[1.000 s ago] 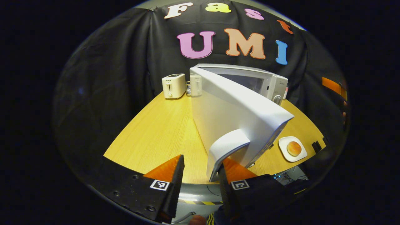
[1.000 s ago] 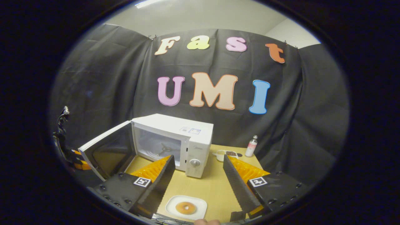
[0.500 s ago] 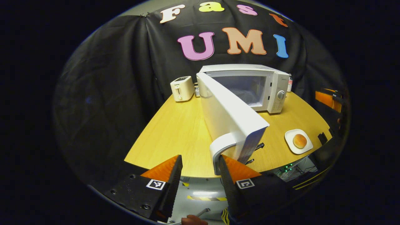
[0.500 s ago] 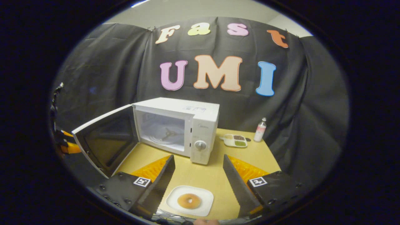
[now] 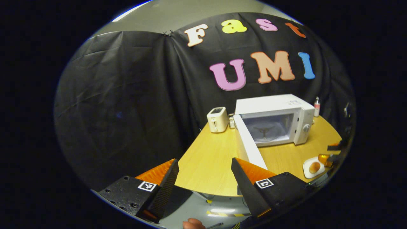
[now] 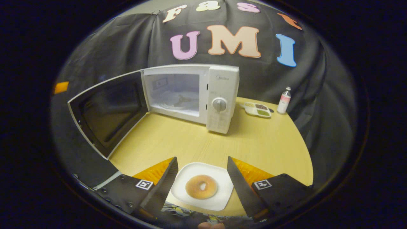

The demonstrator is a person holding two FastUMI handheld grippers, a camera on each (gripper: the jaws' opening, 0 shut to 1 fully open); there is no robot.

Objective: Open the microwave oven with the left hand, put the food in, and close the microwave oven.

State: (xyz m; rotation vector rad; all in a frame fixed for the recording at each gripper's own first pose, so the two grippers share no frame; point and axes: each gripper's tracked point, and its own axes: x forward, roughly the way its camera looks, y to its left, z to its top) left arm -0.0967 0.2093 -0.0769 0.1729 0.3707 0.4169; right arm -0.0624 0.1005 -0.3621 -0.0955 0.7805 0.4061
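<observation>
The white microwave (image 6: 219, 95) stands on the wooden table with its door (image 6: 108, 111) swung wide open to the left and its cavity (image 6: 175, 95) bare. A round bagel-like bun (image 6: 201, 186) lies on a white plate (image 6: 222, 178) at the table's near edge. My right gripper (image 6: 201, 159) is open, one finger on each side of the plate, just above it. My left gripper (image 5: 205, 165) is open and holds nothing, off the table's near-left edge and apart from the door (image 5: 249, 146). The microwave (image 5: 276, 117) and plate (image 5: 306, 167) lie to its right.
A cream toaster (image 5: 217, 119) sits left of the microwave at the back. A divided sauce dish (image 6: 256, 109) and a small bottle (image 6: 284, 100) stand to the right of the microwave. Bare wooden table (image 6: 254, 143) spreads in front of the microwave.
My left gripper has let go of the door handle and drawn back to the left; the door now stands wide open. My right gripper has dropped closer over the plate.
</observation>
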